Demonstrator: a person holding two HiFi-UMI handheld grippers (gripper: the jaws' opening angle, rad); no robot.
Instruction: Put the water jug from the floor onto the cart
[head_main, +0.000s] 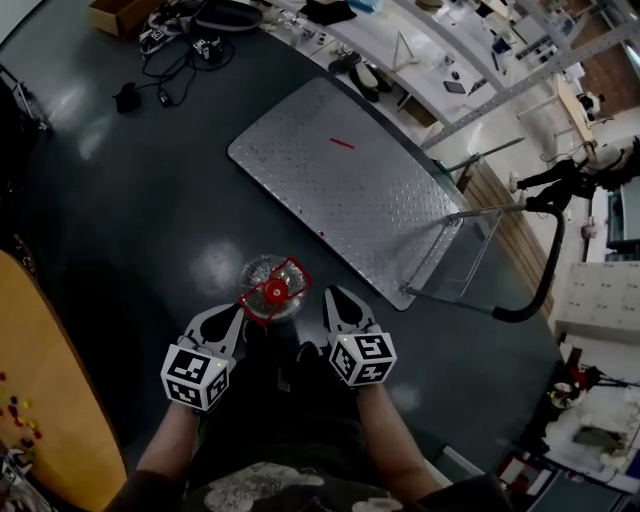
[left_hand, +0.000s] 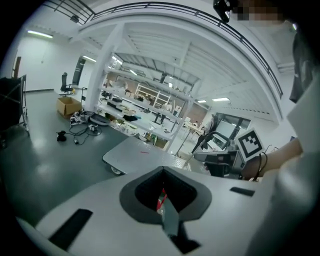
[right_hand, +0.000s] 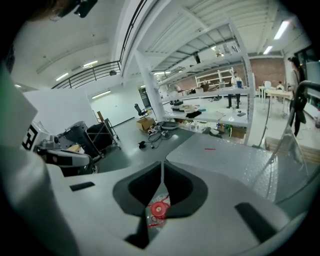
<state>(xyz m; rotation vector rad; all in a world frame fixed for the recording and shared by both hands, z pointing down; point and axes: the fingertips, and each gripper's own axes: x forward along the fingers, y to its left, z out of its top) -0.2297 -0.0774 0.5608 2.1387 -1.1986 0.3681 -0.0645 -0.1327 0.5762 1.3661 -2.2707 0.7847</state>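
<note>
Dark, glossy grey floor (head_main: 130, 200) fills the head view, and standing right on it is the water jug (head_main: 272, 290): clear rounded plastic shoulders catching the light, a round red cap, and an angular red carry handle across the top. We're looking almost straight down, so its sides and base are hidden. Left gripper (head_main: 232, 312) and right gripper (head_main: 338, 297) flank it, close on either side; whether they touch it, I can't tell. Both pairs of jaws are pressed together with nothing clamped. Each gripper view catches the jug's red top through the hollow of the pads, just a sliver on the left. Beyond the jug, apart from it, sits the cart (head_main: 340, 190): a flat deck of dull silver tread plate with rounded corners, a small red mark (head_main: 342, 143), thin metal uprights and a curved black push handle (head_main: 545, 270). Cables (head_main: 165, 55) tangle at the far end. An orange bench (head_main: 50, 400) is cut off at the left edge.
</note>
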